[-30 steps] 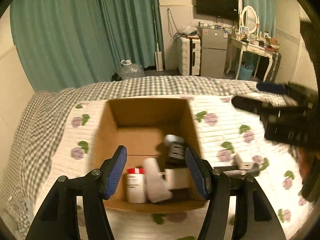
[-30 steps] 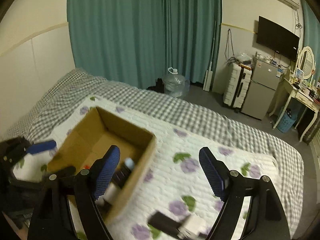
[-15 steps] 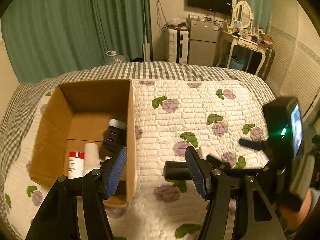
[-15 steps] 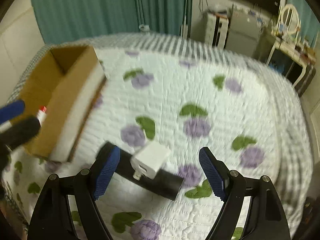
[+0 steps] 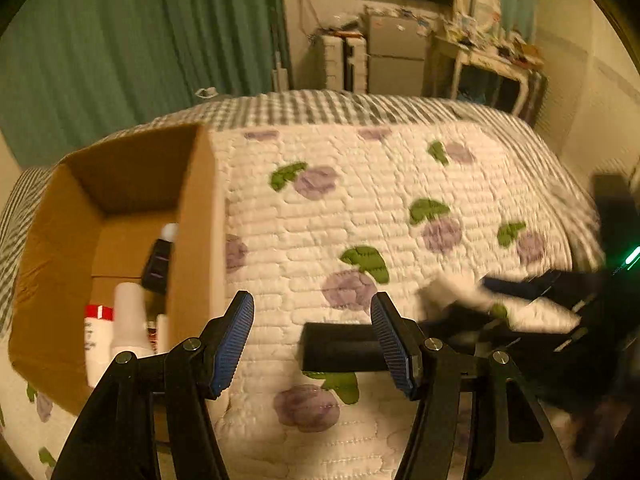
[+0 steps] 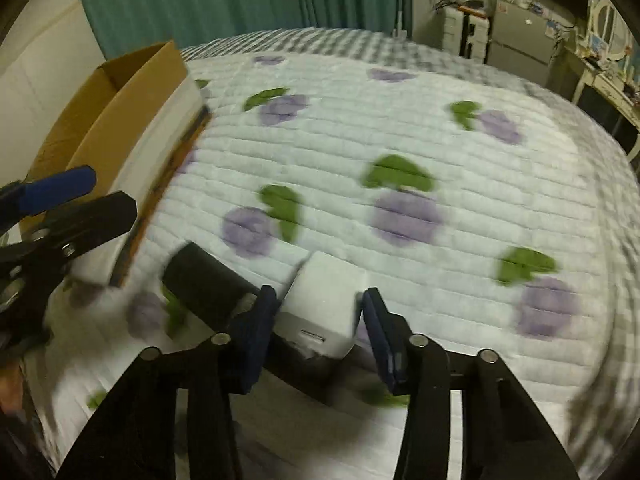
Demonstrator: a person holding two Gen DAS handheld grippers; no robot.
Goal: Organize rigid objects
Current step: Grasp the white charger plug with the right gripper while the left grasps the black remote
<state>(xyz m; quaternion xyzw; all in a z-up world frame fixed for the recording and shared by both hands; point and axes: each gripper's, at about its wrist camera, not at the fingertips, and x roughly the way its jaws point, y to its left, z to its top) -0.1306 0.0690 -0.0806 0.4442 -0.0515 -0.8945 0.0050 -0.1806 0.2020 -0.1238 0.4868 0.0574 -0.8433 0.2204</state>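
A cardboard box [image 5: 192, 216] sits on the quilt at the left, with white bottles [image 5: 128, 320] and a dark item [image 5: 158, 266] inside. A black cylinder [image 5: 340, 346] lies on the quilt, its end between the open fingers of my left gripper [image 5: 312, 340]. A white block, like a charger [image 6: 324, 304], rests against the cylinder [image 6: 204, 280]. My right gripper [image 6: 318, 328] is open around the white block, fingers just beside it; it appears blurred in the left wrist view [image 5: 520, 292]. The box shows in the right wrist view [image 6: 120, 120] too.
The flowered quilt [image 6: 400, 140] covers the bed and stretches right of the box. Green curtains [image 5: 140, 40], a white cabinet [image 5: 344, 64] and a dressing table [image 5: 488, 60] stand beyond the bed. My left gripper shows at the left of the right wrist view [image 6: 52, 216].
My left gripper has swung right from over the box to the black cylinder. My right gripper has dropped toward the white block and narrowed around it.
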